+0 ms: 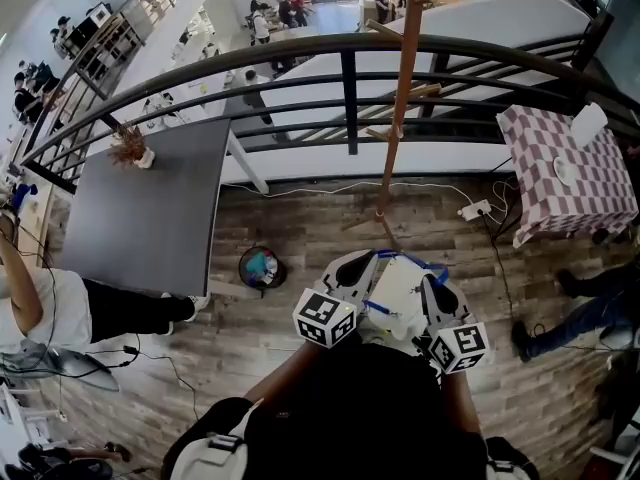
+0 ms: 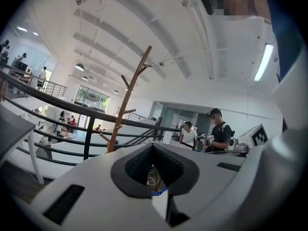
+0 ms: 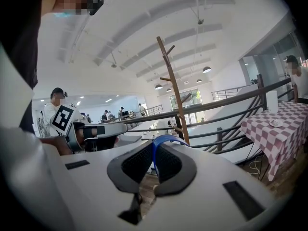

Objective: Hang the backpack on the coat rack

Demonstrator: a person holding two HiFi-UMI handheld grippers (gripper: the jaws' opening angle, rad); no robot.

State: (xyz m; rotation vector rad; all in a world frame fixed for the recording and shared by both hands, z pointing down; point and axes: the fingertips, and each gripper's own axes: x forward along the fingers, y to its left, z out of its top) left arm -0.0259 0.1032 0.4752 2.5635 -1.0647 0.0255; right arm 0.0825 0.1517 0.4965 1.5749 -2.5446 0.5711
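Note:
I hold a white backpack with blue straps between both grippers, low in the head view. My left gripper is shut, with a bit of white and blue backpack material showing low between its pads. My right gripper is shut on a blue strap loop that arches over its jaws. The wooden coat rack stands ahead by the railing, a stretch of floor away from the backpack. It rises left of centre in the left gripper view and at centre in the right gripper view. Its pegs are bare.
A curved black railing runs behind the rack, with a drop beyond. A dark table stands left, a checkered table right. A round bin and a power strip lie on the wood floor. People sit at both sides.

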